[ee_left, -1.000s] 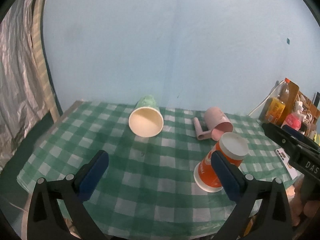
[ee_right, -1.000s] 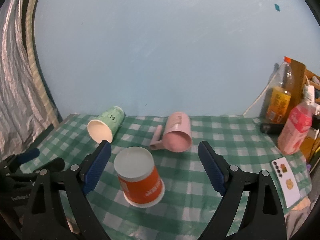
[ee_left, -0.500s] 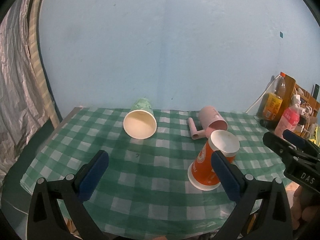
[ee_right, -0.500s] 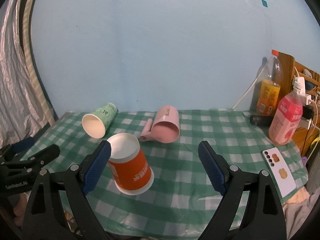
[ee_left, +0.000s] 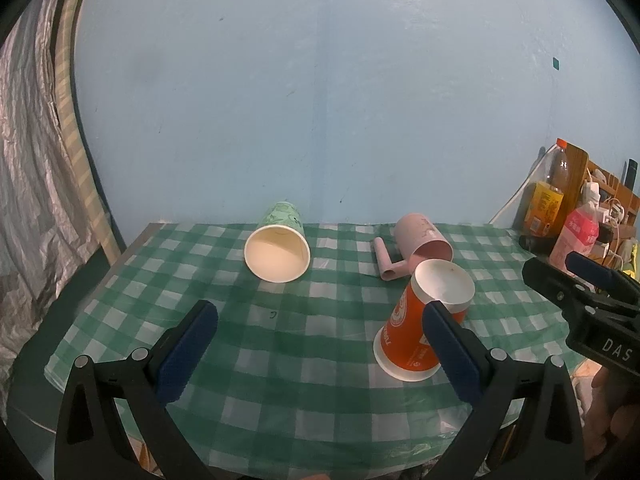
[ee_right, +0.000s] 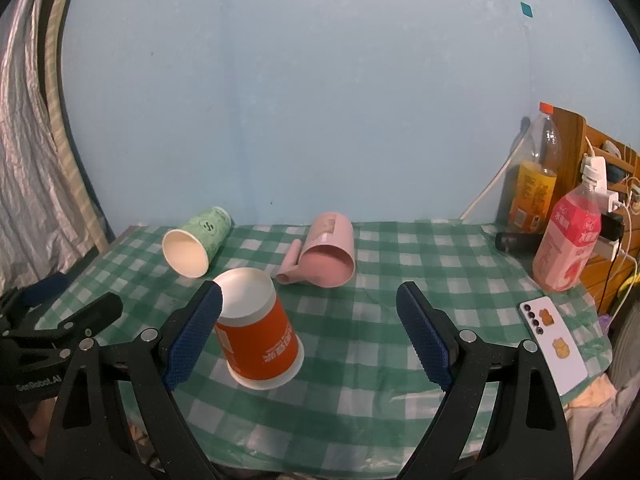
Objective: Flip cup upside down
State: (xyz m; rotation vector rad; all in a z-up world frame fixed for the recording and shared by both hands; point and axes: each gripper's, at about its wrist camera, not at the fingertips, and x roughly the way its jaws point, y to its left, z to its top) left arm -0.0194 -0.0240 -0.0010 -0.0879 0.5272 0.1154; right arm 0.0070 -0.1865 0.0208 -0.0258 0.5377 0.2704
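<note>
An orange paper cup stands upside down on the green checked tablecloth, white base up. A green paper cup lies on its side at the back left, mouth toward me. A pink mug with a handle lies on its side behind the orange cup. My left gripper is open and empty above the near table edge. My right gripper is open and empty, its left finger just in front of the orange cup. Each gripper shows in the other's view.
Two drink bottles, a wooden rack with cables and a dark object stand at the right. A white phone lies at the table's right front. Silver curtain hangs at the left. The blue wall is behind.
Both grippers have drawn back and risen slightly from the table, staying open. The orange cup stands where it was, upside down. The other cups have not moved.
</note>
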